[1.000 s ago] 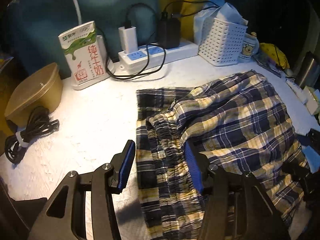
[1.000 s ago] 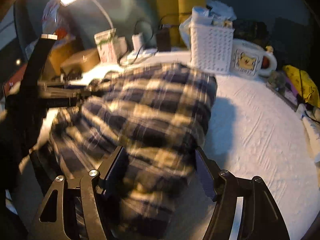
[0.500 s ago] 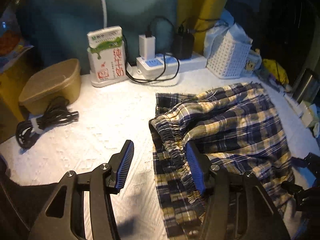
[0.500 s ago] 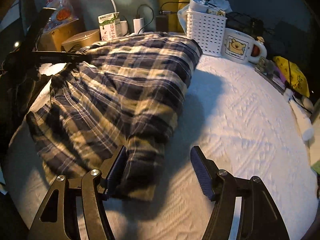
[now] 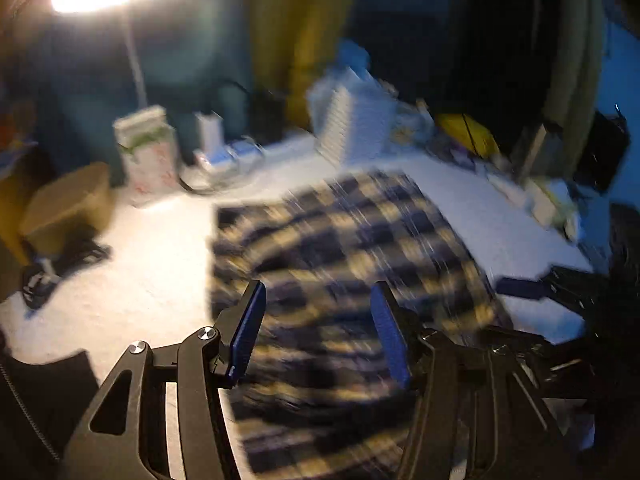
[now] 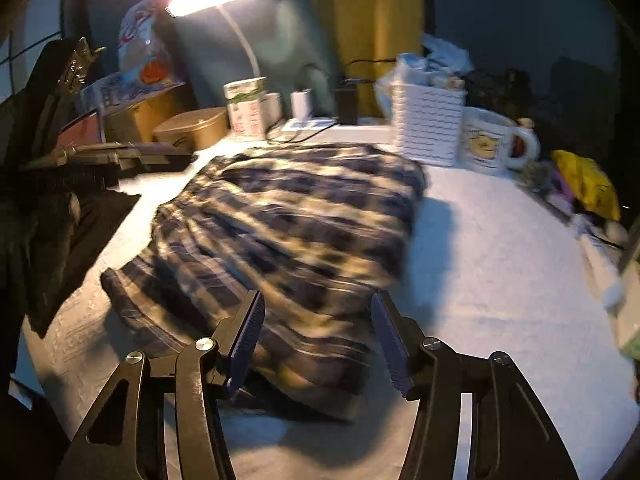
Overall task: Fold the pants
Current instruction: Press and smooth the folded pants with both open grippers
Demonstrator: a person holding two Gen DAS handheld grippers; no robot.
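In the left wrist view, heavy blur smears everything. The plaid pants [image 5: 344, 264] lie folded on the white tabletop [image 5: 152, 264], their near edge cut off behind the left gripper [image 5: 320, 332]. Its blue fingers [image 5: 248, 332] stand apart above the cloth and grip nothing. A carton [image 5: 146, 160], a white basket [image 5: 352, 120] and a brown box [image 5: 68, 208] can be made out along the back only as shapes.

In the right wrist view, sharper but still soft, the pants [image 6: 288, 232] sit as a rumpled heap. The right gripper [image 6: 318, 338] hovers at their near corner; its jaws have just been closing, yet the fingers [image 6: 390, 344] stand apart with cloth below, not pinched. The mug [image 6: 492, 144] stands beside the basket [image 6: 428, 124]; the left edge is lost in dark clutter.
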